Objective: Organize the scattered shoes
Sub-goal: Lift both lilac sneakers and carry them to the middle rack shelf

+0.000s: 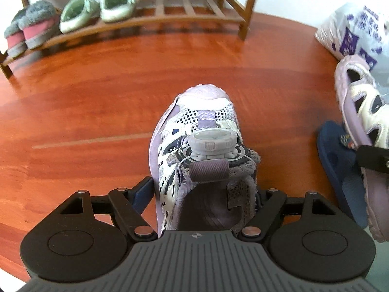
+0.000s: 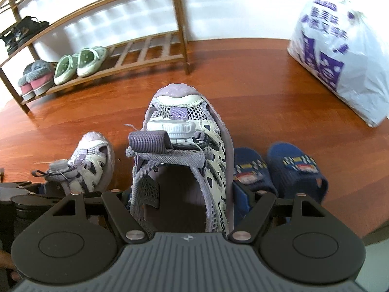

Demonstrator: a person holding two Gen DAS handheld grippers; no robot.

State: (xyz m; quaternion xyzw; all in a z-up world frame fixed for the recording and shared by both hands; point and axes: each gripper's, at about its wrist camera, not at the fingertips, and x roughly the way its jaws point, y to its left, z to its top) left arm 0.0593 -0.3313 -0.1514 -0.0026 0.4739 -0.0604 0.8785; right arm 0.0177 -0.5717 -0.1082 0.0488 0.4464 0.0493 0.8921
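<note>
Two lilac-and-white mesh sneakers with dial closures are each gripped at the heel. In the left wrist view my left gripper is shut on one sneaker, whose toe points at the wooden shoe rack. In the right wrist view my right gripper is shut on the matching sneaker, its pads against the heel sides. The left-hand sneaker shows to its left, slightly above the floor. The right-hand sneaker shows at the left view's right edge.
On the rack's bottom shelf sit green slippers and pink-grey furry slippers, with bare slats to their right. Black shoes are one shelf up. Two blue slippers lie on the red wooden floor. A white plastic bag stands at the far right.
</note>
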